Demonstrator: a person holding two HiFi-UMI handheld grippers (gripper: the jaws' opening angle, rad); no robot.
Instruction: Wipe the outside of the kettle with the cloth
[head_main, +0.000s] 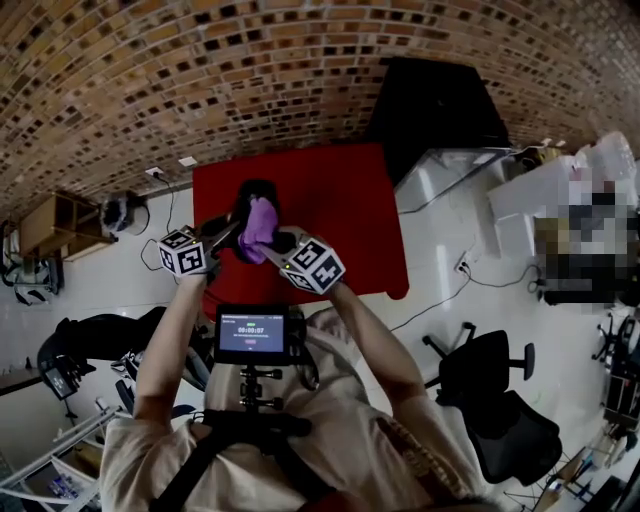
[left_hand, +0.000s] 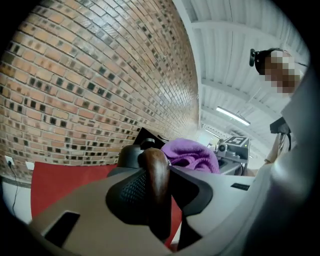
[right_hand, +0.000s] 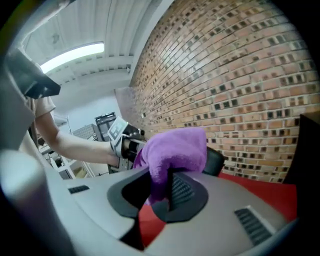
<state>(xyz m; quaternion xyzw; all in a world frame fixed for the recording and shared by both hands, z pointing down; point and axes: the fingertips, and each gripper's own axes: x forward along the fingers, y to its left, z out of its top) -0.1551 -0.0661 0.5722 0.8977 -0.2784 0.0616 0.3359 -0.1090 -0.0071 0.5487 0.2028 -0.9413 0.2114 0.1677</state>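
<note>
Your left gripper (left_hand: 152, 200) is clamped on the kettle's wooden handle (left_hand: 154, 167), with the kettle (head_main: 255, 198) held over the red table (head_main: 345, 215). The purple cloth (right_hand: 175, 150) is pinched in your right gripper (right_hand: 167, 192), bunched right beside the kettle body; contact unclear. Looks like the wipe is only starting. Next: press the cloth on the side wall, sweep around, keep the handle steady.

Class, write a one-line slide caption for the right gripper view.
Right gripper grips a purple cloth in front of the black kettle, brick wall behind.
</note>
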